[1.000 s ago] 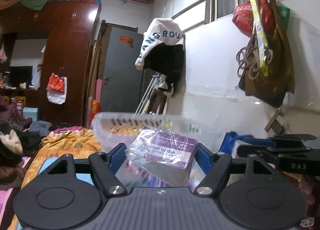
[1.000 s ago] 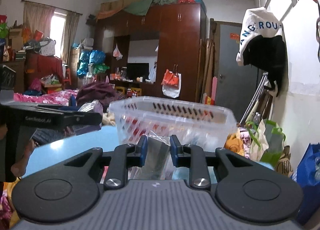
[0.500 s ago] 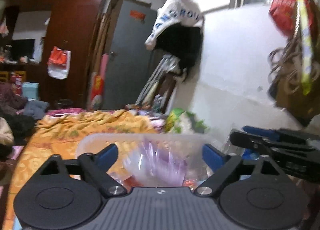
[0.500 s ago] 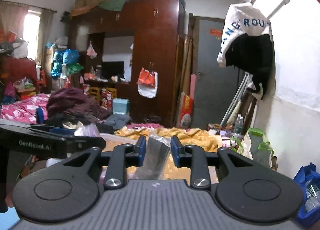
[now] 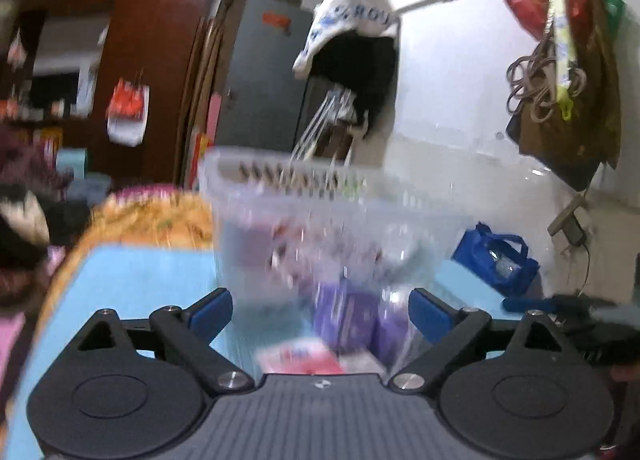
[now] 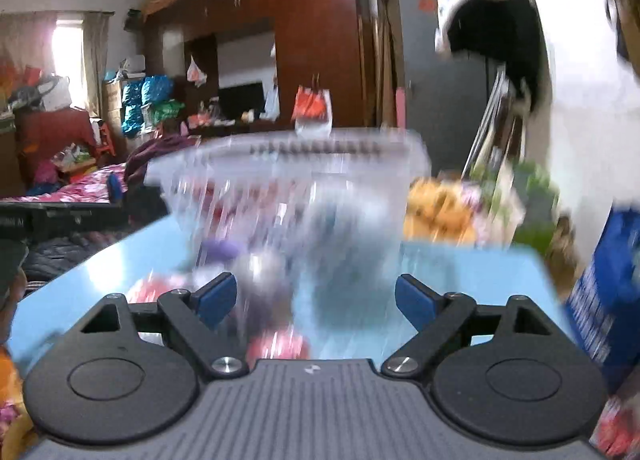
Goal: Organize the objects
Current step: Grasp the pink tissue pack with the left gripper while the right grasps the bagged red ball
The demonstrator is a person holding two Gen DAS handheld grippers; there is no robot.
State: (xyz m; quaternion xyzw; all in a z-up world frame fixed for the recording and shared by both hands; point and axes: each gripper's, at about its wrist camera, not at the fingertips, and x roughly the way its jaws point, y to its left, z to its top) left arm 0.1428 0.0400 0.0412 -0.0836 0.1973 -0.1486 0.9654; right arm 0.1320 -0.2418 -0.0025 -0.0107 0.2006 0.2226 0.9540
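Note:
A clear plastic basket [image 5: 280,179] stands on the light blue table [image 5: 132,276]; it also shows in the right wrist view [image 6: 320,163]. My left gripper [image 5: 320,312] is open and empty, just in front of the basket. Purple packets in clear wrap [image 5: 352,316] and a red-and-white packet [image 5: 300,356] lie on the table between its fingers. My right gripper [image 6: 316,300] is open and empty, facing the basket. Blurred purple and red items [image 6: 276,344] lie below it. Both views are motion-blurred.
The table's far edge [image 6: 460,248] is close behind the basket. A blue bag [image 5: 496,260] sits at the right by the white wall. The other gripper [image 5: 580,316] shows at the right edge. Bedding and clutter lie beyond the table at left.
Both grippers have opened and dropped back toward the table. The left one let go of the purple packet; the right one let go of the grey packet it held.

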